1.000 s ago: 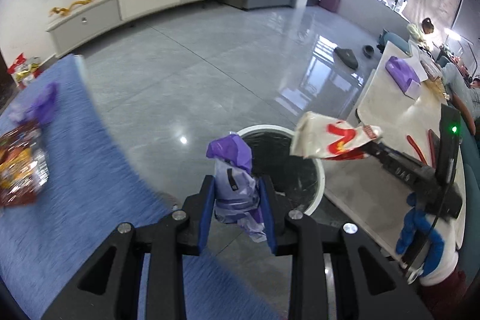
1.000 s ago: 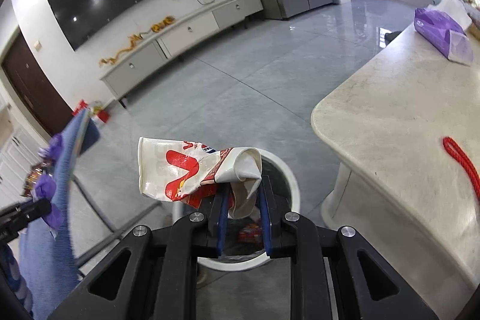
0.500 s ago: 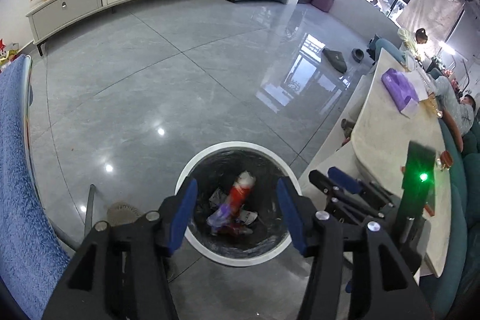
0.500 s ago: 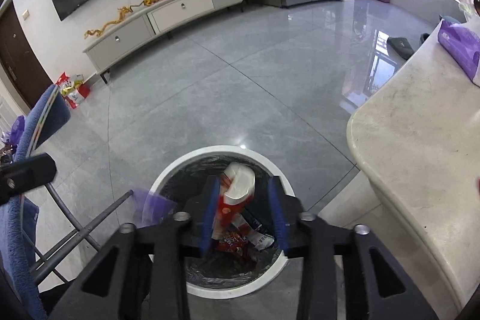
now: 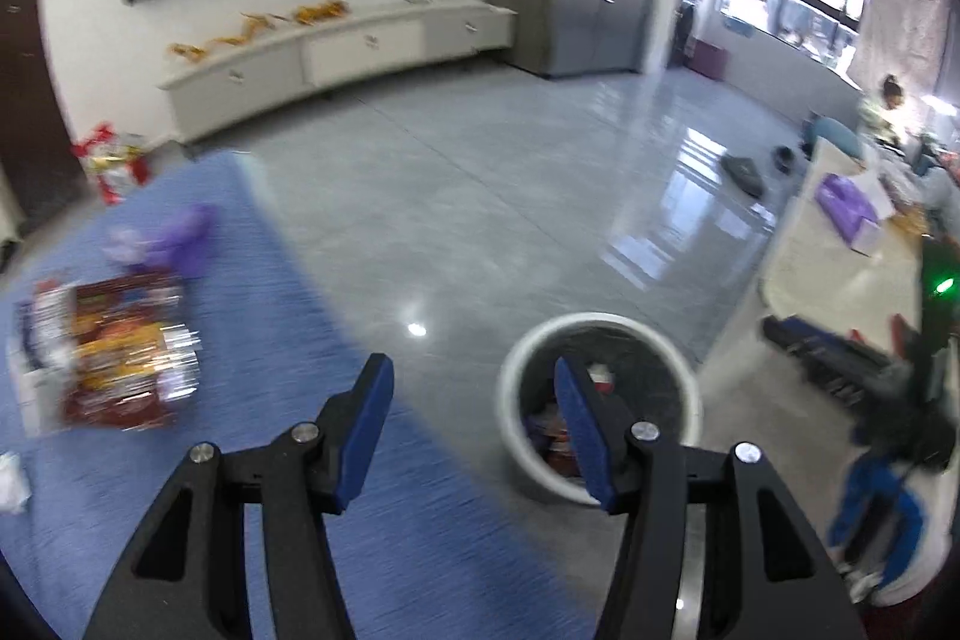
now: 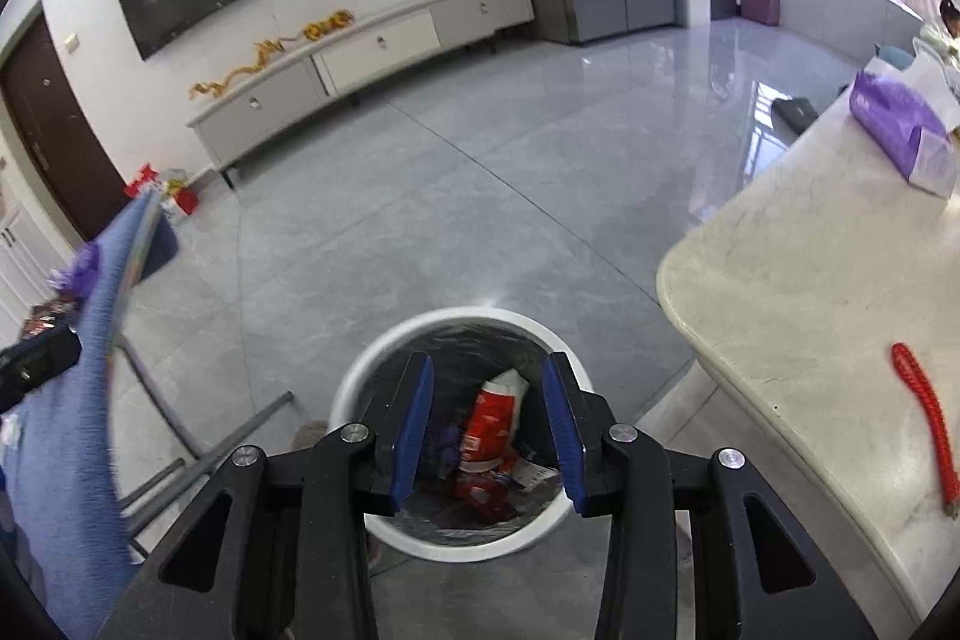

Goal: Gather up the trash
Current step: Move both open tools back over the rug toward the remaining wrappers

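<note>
The left gripper's (image 5: 474, 424) jaws stood spread with nothing between them, and the right gripper's (image 6: 487, 424) jaws were likewise spread and empty; both pairs had just been opening. Beyond the right jaws, at twelve o'clock, the bin (image 6: 360, 388) sat on the floor with a red-and-white wrapper (image 6: 495, 412) lying inside among other scraps. From the left wrist the bin (image 5: 510, 400) had slid to about two o'clock, and a blue-covered worktop (image 5: 288, 328) filled the nine o'clock side, carrying a snack packet (image 5: 120, 370) and a purple wrapper (image 5: 180, 238).

The left view was blurred, so the hand seemed to be swinging fast; I judged that it could overshoot and knock the snack packet instead of straddling it, or sweep light scraps off the worktop's edge.

A second earlier the left jaws pinched a purple wrapper and the right jaws pinched the red-and-white one over the bin. Half a second earlier both pieces were dropping in.
</note>
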Demonstrator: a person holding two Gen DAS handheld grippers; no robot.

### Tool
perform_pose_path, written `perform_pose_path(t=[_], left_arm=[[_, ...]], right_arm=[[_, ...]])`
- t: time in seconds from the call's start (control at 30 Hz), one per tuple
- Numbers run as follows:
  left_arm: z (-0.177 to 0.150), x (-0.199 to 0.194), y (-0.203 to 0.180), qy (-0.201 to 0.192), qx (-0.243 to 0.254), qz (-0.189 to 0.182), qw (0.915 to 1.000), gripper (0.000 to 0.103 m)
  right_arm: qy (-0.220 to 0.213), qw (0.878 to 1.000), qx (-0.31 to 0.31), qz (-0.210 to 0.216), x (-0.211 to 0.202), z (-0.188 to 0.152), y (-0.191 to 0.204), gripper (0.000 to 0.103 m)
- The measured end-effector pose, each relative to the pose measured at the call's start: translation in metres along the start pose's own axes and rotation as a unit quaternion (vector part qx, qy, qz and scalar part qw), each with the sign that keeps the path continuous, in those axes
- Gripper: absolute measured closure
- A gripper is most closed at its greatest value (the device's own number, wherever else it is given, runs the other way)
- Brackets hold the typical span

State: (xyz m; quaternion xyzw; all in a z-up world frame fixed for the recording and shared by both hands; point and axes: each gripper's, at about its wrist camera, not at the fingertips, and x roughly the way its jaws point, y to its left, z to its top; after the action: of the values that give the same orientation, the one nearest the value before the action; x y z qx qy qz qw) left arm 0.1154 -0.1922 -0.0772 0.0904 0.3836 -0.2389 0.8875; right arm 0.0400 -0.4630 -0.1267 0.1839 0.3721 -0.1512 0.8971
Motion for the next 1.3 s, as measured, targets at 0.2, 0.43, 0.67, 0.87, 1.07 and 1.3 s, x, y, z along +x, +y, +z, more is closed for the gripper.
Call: perform_pose_path(t=[0.2,0.43,0.67,0.87,1.07,1.3], left_arm=[[-0.032,-0.052,0.067,-0.036,-0.041,0.102,0.9932,0.048],[-0.063,-0.114,0.141,-0.074,-0.11,0.198,0.9712,0.043],[-0.086,-0.159,0.181,-0.108,-0.149,0.251,0.9504,0.042],[-0.102,-0.18,0.193,-0.13,-0.168,0.257,0.9427,0.039],[-0.116,-0.195,0.203,-0.146,-0.185,0.259,0.9367,0.039],[-0.132,-0.207,0.216,-0.142,-0.202,0.268,0.9313,0.038]], right_arm=[[-0.029,0.998,-0.042,0.041,-0.037,0.009,0.049,0.056],[-0.034,0.988,-0.113,0.101,-0.055,0.007,0.136,0.055],[-0.031,0.972,-0.183,0.142,-0.073,-0.01,0.211,0.05],[-0.033,0.966,-0.216,0.142,-0.089,-0.017,0.246,0.05],[-0.039,0.963,-0.232,0.131,-0.106,-0.02,0.261,0.049],[-0.047,0.96,-0.24,0.139,-0.122,-0.025,0.276,0.046]])
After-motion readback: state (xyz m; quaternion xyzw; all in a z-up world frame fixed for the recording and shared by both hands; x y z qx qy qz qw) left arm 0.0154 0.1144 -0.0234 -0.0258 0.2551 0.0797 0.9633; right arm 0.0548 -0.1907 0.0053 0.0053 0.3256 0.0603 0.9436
